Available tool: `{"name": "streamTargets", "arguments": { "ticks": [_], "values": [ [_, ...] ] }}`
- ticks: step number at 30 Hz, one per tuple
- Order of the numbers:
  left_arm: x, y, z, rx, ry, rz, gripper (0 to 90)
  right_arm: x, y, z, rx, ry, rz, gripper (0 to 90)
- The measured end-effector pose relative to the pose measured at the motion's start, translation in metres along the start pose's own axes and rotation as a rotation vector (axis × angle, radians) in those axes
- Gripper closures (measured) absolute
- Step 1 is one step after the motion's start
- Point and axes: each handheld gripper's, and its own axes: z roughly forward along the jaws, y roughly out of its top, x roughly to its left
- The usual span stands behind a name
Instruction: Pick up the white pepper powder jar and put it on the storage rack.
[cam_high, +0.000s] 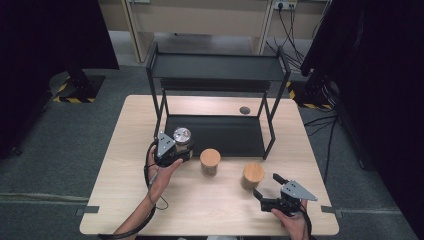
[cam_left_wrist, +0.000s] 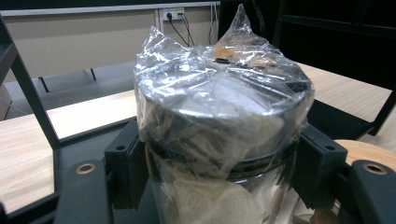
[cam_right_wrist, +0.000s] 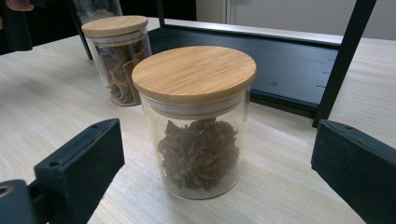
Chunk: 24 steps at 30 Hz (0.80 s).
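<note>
Left tool (cam_high: 176, 148) clamped on plastic-wrapped jar (cam_left_wrist: 219, 116), held at front-left corner of black rack (cam_high: 215, 75), by its lower shelf; not yet set down.

Right tool (cam_high: 268, 189) open, aimed at star anise jar (cam_right_wrist: 198, 121) on table (cam_high: 200, 200) before rack, not touching.

Cinnamon-bark jar (cam_high: 210, 162) also before rack, untouched.

Judgement: shelving barely begun; no jar released on rack.

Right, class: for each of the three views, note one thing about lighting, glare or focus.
High view: the table is evenly lit, while both upper corners sink into darkness. Left gripper view: bright glare on the crinkled plastic wrap over the jar held in the left claw; the background is soft. Right gripper view: the wooden-lidded jar is sharp, and the right claw is slightly blurred.
</note>
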Motion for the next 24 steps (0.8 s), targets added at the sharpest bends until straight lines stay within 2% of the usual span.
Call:
{"name": "streamTargets", "arguments": {
  "ticks": [24],
  "values": [
    [-0.001, 0.004, 0.023, -0.007, 0.013, -0.016, 31.1, 0.0, 0.0, 0.0, -0.001, 0.002, 0.003, 2.8]
  ]
}}
